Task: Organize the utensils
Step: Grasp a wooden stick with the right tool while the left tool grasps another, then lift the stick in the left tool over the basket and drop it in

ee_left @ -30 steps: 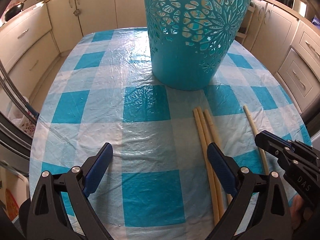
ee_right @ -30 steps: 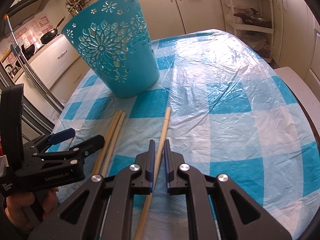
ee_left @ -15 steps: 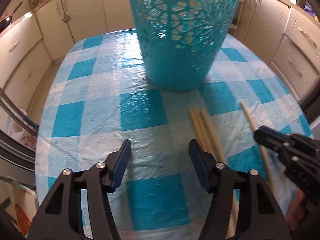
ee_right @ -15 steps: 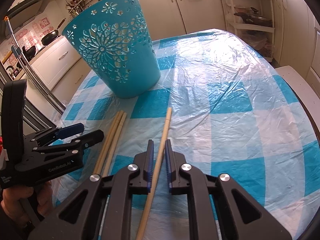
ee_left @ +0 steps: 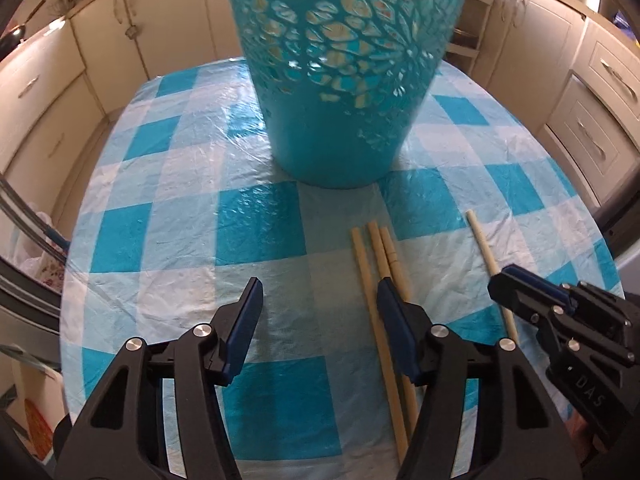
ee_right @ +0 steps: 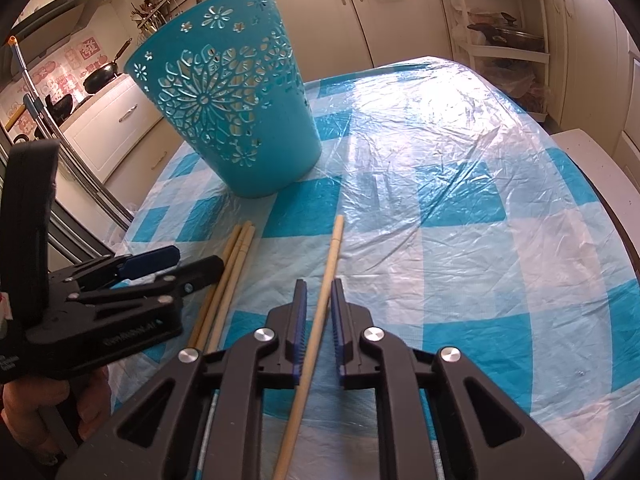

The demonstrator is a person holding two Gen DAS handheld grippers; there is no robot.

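So far none of the sticks has reached the basket, as far as these views show; all four lie flat on the worktop (ee_right: 460, 208), and whether anything is already inside the basket cannot be told through its cut-out wall. The single stick (ee_right: 320, 316) runs straight ahead between the fingers of the right tool (ee_right: 319, 308); the jaws stand narrow around it with a thin gap showing on each side, so I judge it framed but not yet gripped, and certainly not lifted. The three sticks (ee_left: 384, 264) lie bunched side by side, just left of the right tool and under the right finger of the left tool (ee_left: 320, 308); that tool's jaws are wide apart and hold nothing, the bunch lying mostly to the right of its gap rather than between the fingers. The basket (ee_right: 228, 116), turquoise with flower cut-outs, stands upright ahead of both tools, past the far tips of the sticks and apart from them; from the right tool it sits ahead and to the left, from the left tool almost dead ahead. What is left, by my reading: close on the single stick, carry it up and drop it in the basket, then do likewise with the bunch of three. Around the worktop stand cream kitchen cupboards (ee_left: 592, 92).
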